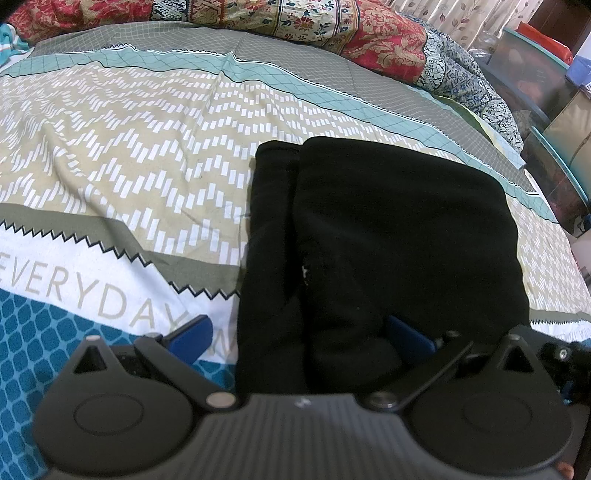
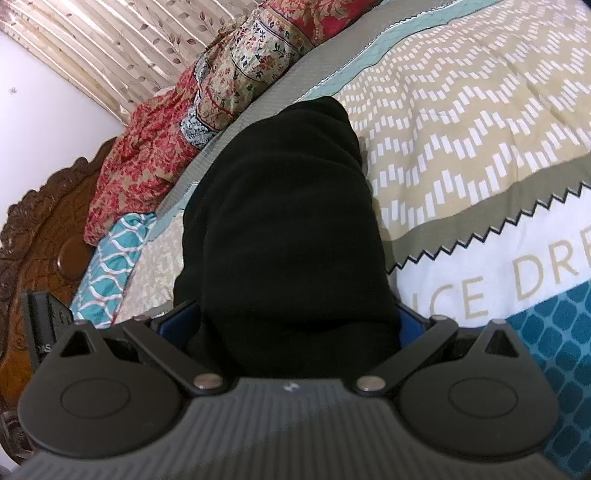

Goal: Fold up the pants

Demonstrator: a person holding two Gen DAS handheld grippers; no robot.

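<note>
The black pants [image 1: 388, 229] lie folded into a thick bundle on the patterned bedspread [image 1: 129, 155]. My left gripper [image 1: 299, 336] stands wide open at the bundle's near end, with the cloth lying between its blue fingers [image 1: 192, 334] and no grip on it. In the right wrist view the pants [image 2: 280, 221] fill the middle. My right gripper [image 2: 291, 325] is open too, its blue fingers [image 2: 410, 326] standing on either side of the bundle's near end, partly hidden by the cloth.
A red and floral quilt [image 1: 369, 33] is heaped along the far edge of the bed. Stacked boxes [image 1: 535, 74] stand beyond the bed on the right. In the right wrist view a carved wooden headboard [image 2: 40, 236] and a teal patterned pillow [image 2: 110, 266] sit at left.
</note>
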